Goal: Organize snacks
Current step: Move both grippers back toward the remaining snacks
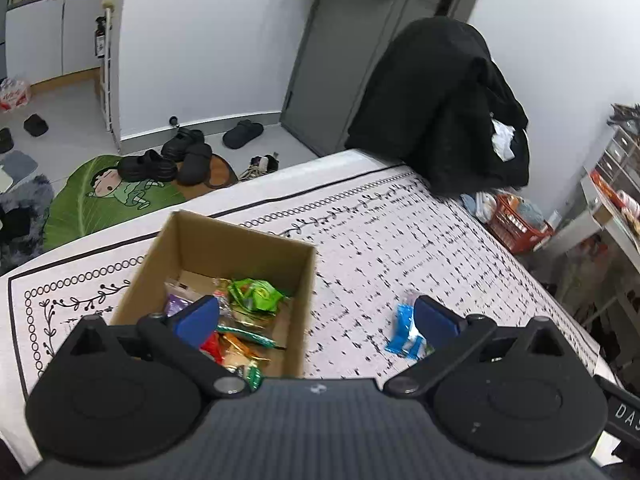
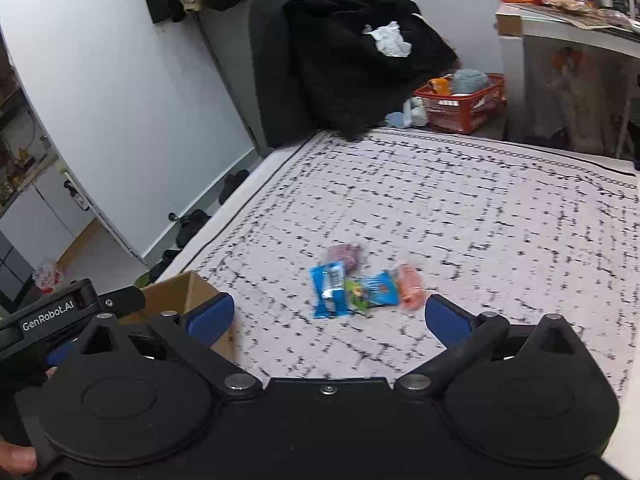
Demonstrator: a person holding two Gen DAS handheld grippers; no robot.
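Both your claws stand apart and empty: left claw (image 1: 316,316) over the box (image 1: 224,248), right claw (image 2: 330,316) facing the loose snacks (image 2: 360,284) at twelve o'clock on the bed (image 2: 480,220). Next, reach forward, pinch one packet, carry it left to the box.

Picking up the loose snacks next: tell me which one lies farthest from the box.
The orange packet, at the right end of the cluster, farthest from the box.

White lettering "GenRobot.AI" runs along the black plastic gripper body (image 2: 48,314) at near left; a cut-off "DA" marks the black plastic gripper bar (image 1: 624,412) at near right.
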